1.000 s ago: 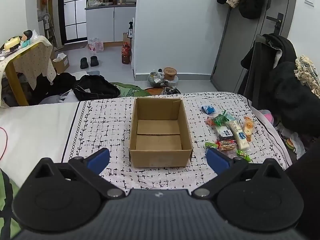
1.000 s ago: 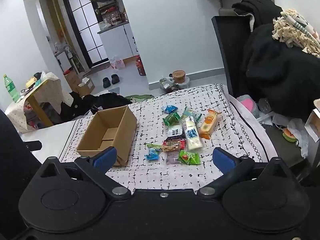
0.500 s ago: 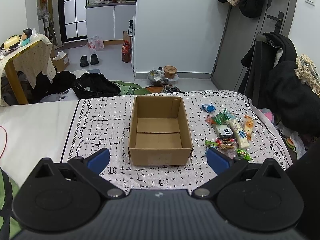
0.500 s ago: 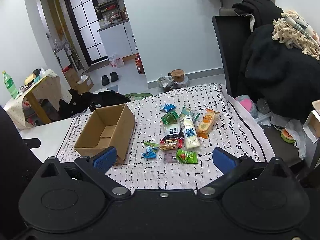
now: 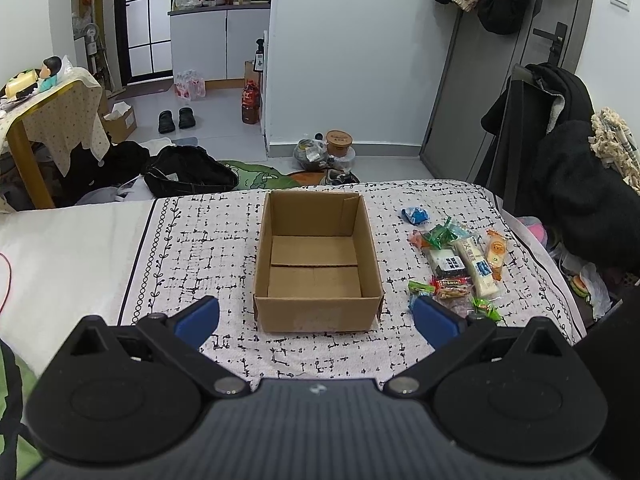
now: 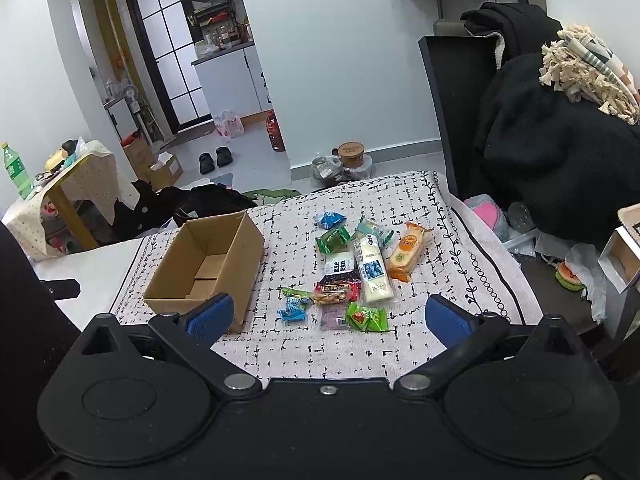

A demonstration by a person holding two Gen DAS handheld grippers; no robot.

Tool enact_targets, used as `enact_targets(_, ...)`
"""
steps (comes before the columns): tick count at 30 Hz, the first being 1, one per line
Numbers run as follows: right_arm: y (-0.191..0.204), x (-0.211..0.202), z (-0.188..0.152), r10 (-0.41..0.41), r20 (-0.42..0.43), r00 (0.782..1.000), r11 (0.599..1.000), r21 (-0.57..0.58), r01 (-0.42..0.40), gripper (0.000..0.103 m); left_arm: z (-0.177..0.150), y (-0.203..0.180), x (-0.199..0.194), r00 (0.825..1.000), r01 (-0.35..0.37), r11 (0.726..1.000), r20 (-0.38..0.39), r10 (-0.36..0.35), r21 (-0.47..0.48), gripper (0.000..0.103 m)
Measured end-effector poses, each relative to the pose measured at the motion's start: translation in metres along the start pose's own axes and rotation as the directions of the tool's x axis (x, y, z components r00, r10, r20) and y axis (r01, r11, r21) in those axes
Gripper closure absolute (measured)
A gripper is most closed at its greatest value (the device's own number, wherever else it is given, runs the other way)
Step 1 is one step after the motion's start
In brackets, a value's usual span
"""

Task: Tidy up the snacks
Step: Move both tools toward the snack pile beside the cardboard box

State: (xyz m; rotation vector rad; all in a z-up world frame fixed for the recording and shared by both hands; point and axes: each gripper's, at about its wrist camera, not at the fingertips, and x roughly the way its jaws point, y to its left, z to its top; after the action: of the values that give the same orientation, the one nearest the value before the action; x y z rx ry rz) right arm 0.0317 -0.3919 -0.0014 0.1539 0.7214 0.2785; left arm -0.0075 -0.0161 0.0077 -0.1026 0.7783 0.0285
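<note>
An open, empty cardboard box [image 5: 316, 264] stands on a black-and-white patterned cloth [image 5: 200, 248]; it also shows in the right wrist view [image 6: 204, 268]. Several wrapped snacks lie in a loose group to its right, among them a long white pack [image 6: 372, 270], an orange pack [image 6: 407, 251], a green pack [image 6: 366, 317] and a small blue one [image 6: 294, 308]. The group also shows in the left wrist view [image 5: 460, 264]. My left gripper [image 5: 316, 320] is open and empty, just short of the box's near wall. My right gripper [image 6: 328, 318] is open and empty, above the near snacks.
The cloth ends at a white sheet [image 5: 60, 248] on the left. A chair piled with dark clothes [image 6: 540, 128] stands to the right. Beyond the far edge are bags and a tub on the floor [image 5: 328, 152] and a small covered table [image 5: 44, 112].
Both grippers have drifted slightly; the box and snacks sit a little lower and nearer in both views. Both stay open and empty. Nothing on the cloth has moved.
</note>
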Motion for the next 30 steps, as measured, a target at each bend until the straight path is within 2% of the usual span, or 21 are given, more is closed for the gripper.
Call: enact_targets(30, -0.003, 0.006, -0.001, -0.022, -0.011, 1.0, 1.0, 0.001, 0.022, 0.0, -0.007, 0.0, 0.021, 0.998, 0.033, 0.999, -0.054, -0.032, 0.014, 0.0)
